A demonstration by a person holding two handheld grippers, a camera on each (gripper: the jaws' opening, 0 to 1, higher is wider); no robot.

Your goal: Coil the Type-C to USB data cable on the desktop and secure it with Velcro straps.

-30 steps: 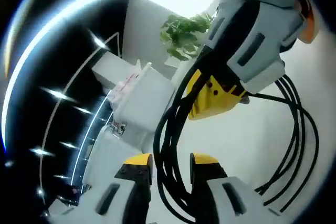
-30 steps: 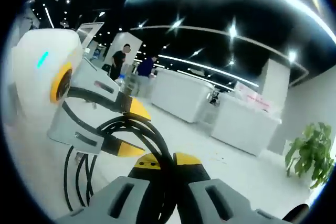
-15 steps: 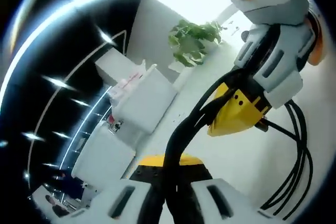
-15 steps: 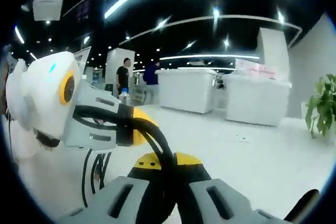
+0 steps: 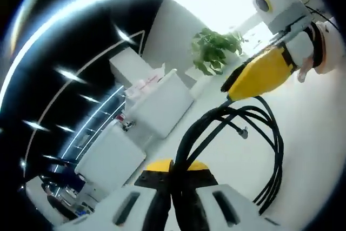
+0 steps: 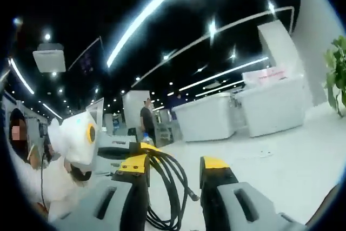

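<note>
Left gripper (image 5: pixel 174 167): yellow-tipped jaws were pinched together on the black coiled data cable (image 5: pixel 268 147), strands bunched between the tips. From there the cable fanned out in several loops to the right over the white desktop (image 5: pixel 303 112), one loose plug end poking out near the middle of the loop. Right gripper (image 5: pixel 259 73) sat at upper right in the left gripper view, its yellow tip just above the loops; can't tell whether it touched them.

Right gripper view: own jaws (image 6: pixel 173 169) stood well apart, holding nothing; cable loops (image 6: pixel 172 187) hung in the gap between them, close to the left jaw. Left gripper (image 6: pixel 127 152) was at left with the cable running into it.

Background: green potted plant (image 5: pixel 213 50), white counters (image 6: pixel 246 109), a person standing (image 6: pixel 147 123) far off.
</note>
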